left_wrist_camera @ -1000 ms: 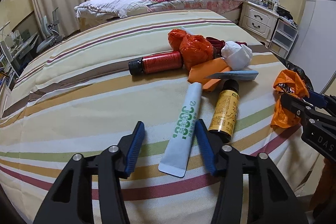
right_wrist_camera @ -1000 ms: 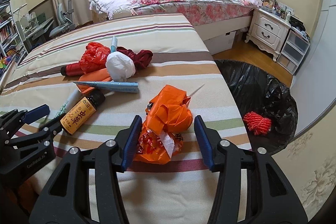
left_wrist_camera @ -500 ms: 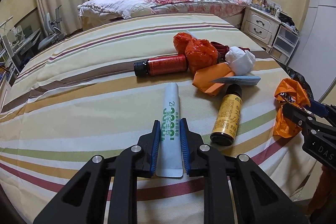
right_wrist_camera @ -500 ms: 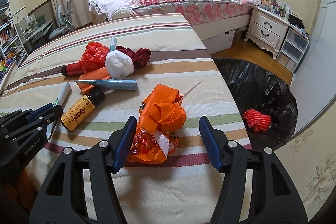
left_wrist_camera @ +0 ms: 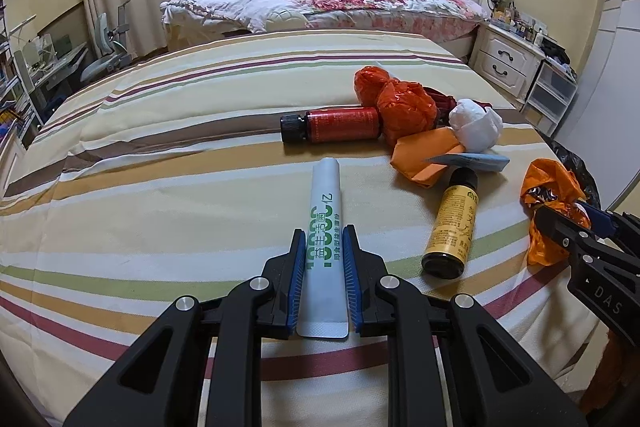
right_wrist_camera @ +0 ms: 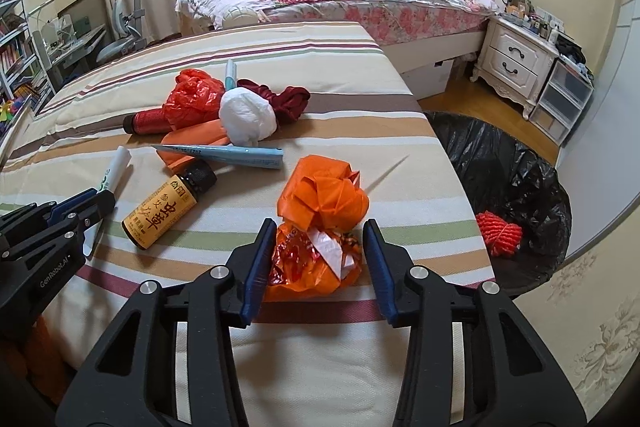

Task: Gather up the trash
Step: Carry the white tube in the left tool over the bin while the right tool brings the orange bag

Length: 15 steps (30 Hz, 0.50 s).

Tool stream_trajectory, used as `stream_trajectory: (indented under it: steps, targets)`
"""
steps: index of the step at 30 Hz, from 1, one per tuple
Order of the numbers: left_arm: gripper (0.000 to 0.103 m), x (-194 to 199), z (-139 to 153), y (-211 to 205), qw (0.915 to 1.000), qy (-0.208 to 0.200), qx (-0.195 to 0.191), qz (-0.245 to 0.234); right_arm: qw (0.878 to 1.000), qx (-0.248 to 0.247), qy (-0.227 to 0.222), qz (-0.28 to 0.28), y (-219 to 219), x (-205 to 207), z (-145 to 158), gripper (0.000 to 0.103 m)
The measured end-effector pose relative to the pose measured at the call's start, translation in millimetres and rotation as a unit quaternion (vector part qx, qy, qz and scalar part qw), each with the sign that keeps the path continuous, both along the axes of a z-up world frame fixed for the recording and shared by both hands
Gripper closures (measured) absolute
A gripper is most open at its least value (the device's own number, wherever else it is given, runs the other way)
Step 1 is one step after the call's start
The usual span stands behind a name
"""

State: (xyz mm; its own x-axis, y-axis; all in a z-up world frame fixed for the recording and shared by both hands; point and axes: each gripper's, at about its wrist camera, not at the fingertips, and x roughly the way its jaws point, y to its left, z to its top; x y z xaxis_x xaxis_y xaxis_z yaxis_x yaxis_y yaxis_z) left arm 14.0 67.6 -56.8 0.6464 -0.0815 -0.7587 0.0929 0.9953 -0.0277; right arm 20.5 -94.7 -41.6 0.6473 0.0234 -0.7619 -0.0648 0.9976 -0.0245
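White flat tube [left_wrist_camera: 323,247] pinched in left claw [left_wrist_camera: 322,243] — striped cloth [left_wrist_camera: 160,187] beneath.

Left tongs [left_wrist_camera: 322,251] around white tube [left_wrist_camera: 325,227]

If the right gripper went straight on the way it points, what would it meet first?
The tied orange bag, already lying between the right gripper's closing jaws, left pad touching, right pad apart. Past it, probably only the striped cloth.

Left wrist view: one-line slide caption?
Left gripper shut on white tube on striped bedspread; bottles and bagged trash beyond.
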Motion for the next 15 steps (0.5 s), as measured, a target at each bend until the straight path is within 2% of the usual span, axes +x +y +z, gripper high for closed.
stream_trajectory:
  steps: [15]
  targets:
    - [0.083, -10, 13, 13, 0.9996, -0.022, 0.004, 0.020, 1.000, -0.007, -0.004, 0.012, 12, 2, 4, 0.066]
